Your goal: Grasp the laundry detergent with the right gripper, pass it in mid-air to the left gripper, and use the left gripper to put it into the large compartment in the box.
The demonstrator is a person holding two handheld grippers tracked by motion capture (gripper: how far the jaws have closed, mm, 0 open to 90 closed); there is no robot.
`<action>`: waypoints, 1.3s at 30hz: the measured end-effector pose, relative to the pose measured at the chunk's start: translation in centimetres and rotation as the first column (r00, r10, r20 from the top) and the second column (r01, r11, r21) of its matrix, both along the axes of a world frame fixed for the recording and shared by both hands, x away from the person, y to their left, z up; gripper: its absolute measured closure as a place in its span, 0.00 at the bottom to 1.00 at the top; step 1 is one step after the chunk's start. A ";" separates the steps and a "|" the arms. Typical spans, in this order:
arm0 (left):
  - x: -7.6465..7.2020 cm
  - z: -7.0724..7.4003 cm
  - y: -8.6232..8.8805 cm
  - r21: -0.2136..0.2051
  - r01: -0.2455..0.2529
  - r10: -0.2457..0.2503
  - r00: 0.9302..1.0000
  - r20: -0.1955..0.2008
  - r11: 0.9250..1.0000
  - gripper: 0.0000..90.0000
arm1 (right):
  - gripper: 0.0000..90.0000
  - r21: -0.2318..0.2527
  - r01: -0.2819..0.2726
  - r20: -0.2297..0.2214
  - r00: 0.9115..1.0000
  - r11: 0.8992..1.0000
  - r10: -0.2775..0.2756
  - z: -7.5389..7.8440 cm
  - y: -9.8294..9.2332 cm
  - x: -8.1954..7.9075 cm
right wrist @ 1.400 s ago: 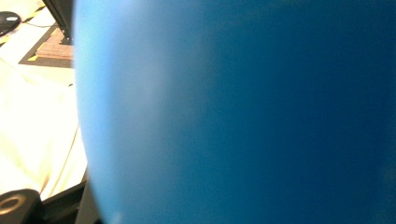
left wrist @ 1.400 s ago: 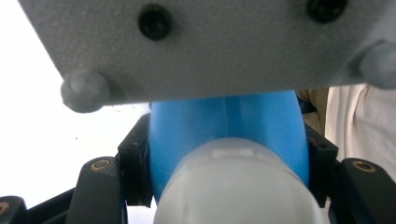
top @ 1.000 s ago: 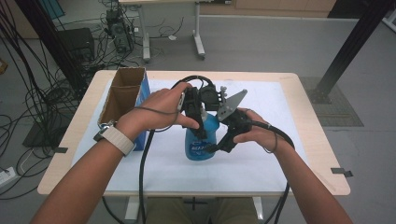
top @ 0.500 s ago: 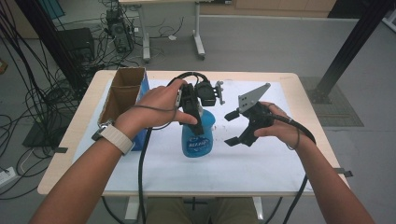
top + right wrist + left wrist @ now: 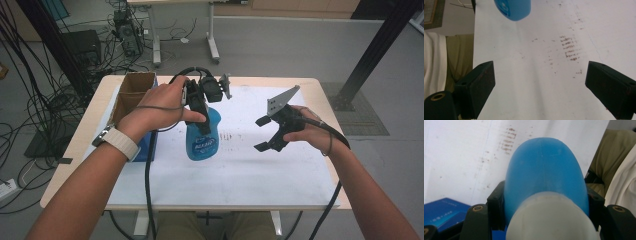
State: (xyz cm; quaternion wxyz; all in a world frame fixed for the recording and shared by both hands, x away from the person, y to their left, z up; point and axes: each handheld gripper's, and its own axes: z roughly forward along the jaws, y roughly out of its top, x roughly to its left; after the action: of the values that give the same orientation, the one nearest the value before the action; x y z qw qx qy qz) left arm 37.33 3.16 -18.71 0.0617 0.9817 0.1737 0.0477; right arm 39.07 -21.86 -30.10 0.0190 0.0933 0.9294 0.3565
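Observation:
A blue plastic spray bottle [image 5: 202, 137] with a white label stands upright over the white sheet [image 5: 260, 170]. My left gripper [image 5: 201, 112] is shut on its upper body just under the white collar. In the left gripper view the black jaws press both sides of the bottle [image 5: 544, 170]. I cannot tell whether its base touches the sheet. My right gripper [image 5: 261, 134] hovers to the right of the bottle, apart from it. Its jaws have just been opening, with nothing between them. The right gripper [image 5: 541, 85] looks down on the sheet, with the bottle's bottom [image 5: 512, 8] at the top edge.
An open cardboard box [image 5: 132, 90] stands at the table's left, with a blue carton [image 5: 150, 145] beside it near my left forearm. Brown smudges [image 5: 569, 47] mark the sheet. Cables trail from both grippers, and a black post [image 5: 370, 55] rises past the right corner.
My right gripper has pulled away from the bottle to the right and its jaws stand wider. The left hand has shifted a little with the bottle still gripped.

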 end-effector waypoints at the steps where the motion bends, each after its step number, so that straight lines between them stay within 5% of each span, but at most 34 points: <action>1: 0.2 0.2 0.1 0.004 -0.011 0.011 1.000 0.004 1.000 0.42 | 0.10 -0.006 0.001 0.002 1.000 1.000 0.000 0.0 -0.1 0.0; 15: 1.5 2.0 1.0 0.030 -0.132 0.131 0.991 0.023 0.991 0.41 | 0.10 -0.042 0.023 0.012 1.000 0.999 -0.022 0.4 -1.4 0.7; 26: 2.0 3.4 1.7 0.040 -0.215 0.213 0.976 0.038 0.976 0.41 | 0.11 -0.075 0.031 0.010 0.999 0.997 -0.030 0.3 -2.0 1.2; 39: 2.5 4.9 2.9 0.017 -0.345 0.344 0.937 0.063 0.938 0.41 | 0.11 -0.081 0.036 0.012 0.999 0.996 -0.035 0.6 -2.2 1.7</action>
State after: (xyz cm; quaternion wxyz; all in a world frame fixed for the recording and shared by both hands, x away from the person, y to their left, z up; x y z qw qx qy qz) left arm 39.78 6.04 -13.77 0.0437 0.9351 0.3403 0.0890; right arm 40.78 -24.09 -29.48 0.0341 0.1071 0.9413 0.3184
